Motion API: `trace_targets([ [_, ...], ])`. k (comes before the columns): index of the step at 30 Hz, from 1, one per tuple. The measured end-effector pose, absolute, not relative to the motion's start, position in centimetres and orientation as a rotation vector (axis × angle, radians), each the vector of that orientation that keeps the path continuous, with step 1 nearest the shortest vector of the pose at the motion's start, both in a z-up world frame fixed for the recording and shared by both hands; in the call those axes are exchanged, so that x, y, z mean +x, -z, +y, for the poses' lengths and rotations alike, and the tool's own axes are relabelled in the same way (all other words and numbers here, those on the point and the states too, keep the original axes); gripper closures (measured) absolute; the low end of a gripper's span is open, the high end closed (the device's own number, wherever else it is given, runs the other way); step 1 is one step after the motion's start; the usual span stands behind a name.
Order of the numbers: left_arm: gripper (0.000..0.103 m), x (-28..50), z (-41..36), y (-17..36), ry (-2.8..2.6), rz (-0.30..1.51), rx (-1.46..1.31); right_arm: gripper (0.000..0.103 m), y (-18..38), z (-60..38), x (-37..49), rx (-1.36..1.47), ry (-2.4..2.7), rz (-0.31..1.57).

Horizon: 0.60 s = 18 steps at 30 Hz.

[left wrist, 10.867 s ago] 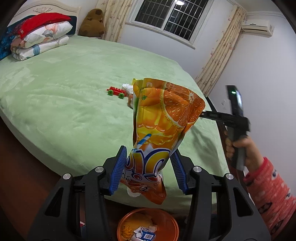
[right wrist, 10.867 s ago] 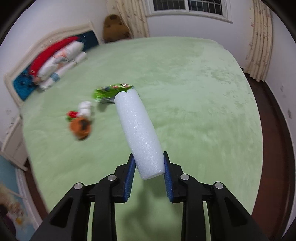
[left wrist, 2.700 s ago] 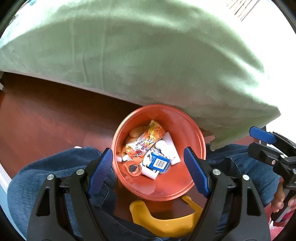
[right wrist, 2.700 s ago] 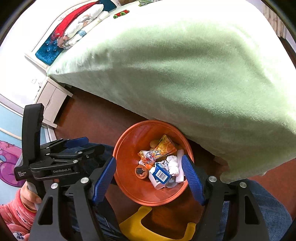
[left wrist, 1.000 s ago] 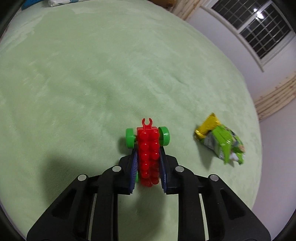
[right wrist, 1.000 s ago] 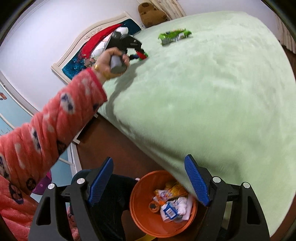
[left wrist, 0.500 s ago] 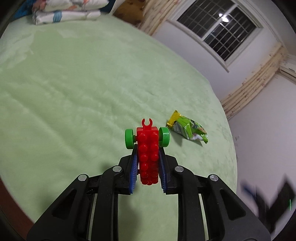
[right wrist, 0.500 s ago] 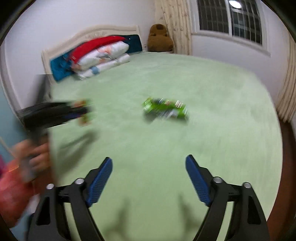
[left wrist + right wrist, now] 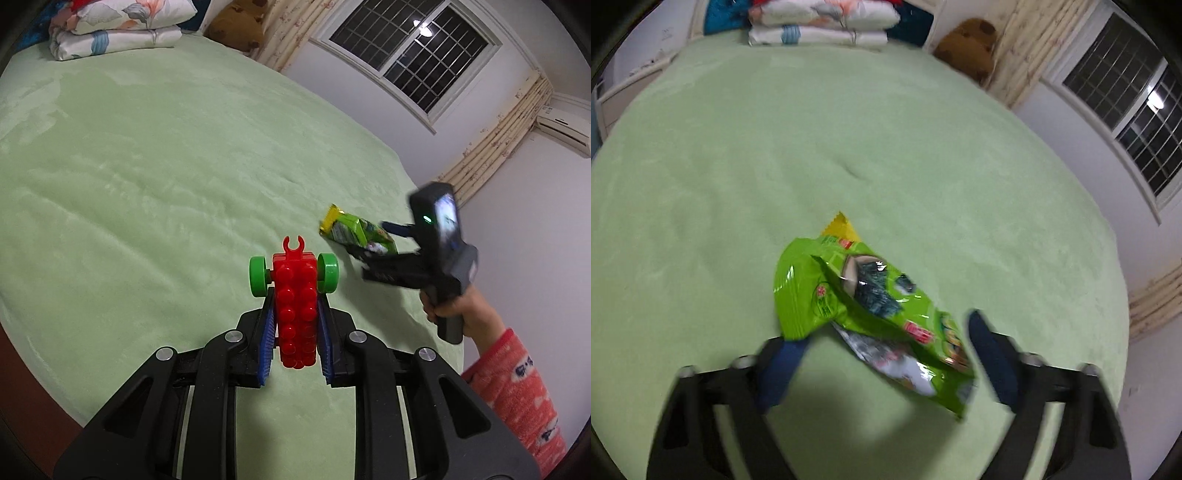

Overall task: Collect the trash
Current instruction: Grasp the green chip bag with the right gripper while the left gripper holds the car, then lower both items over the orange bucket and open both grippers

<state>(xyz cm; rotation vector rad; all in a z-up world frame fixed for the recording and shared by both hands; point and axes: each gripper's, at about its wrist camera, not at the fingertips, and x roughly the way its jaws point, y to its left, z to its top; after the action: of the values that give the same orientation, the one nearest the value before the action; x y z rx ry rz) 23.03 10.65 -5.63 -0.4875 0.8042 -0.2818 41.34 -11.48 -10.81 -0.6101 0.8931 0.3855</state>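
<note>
Stacked pillows (image 9: 827, 22) at twelve o'clock on bed (image 9: 147, 147). Left gripper (image 9: 297, 338) clamped on red toy car (image 9: 295, 299). Right gripper (image 9: 882, 358) spread wide, blurred, seemingly straddling green snack wrapper (image 9: 871, 306).

Our left gripper (image 9: 295, 332) has its blue pads (image 9: 267, 341) pressed flat against both sides of what it holds, the jaws nearly together and pointing forward. Our right gripper (image 9: 882, 363) has its jaws spread wide, the pads (image 9: 991, 360) standing well apart. In the left wrist view our right hand (image 9: 456, 304) wraps the handle, the arm in a red patterned sleeve (image 9: 517, 391).
</note>
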Motion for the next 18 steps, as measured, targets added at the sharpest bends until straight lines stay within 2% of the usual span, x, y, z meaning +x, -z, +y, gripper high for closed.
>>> trace_targets([
  [5,0.083,22.4,10.5,5.5,0.297,0.808,-0.486,0.048,10.5,-12.7,40.1,-0.522,-0.34,0.869],
  [10,0.083,20.6,10.0,4.6,0.316,0.801,-0.475,0.049,7.6,-15.6,35.9,-0.367,-0.366,0.815],
  [18,0.083,15.0,8.1,2.4,0.347,0.793,-0.405,0.048,1.6,-19.4,21.7,-0.209,-0.438,0.725],
])
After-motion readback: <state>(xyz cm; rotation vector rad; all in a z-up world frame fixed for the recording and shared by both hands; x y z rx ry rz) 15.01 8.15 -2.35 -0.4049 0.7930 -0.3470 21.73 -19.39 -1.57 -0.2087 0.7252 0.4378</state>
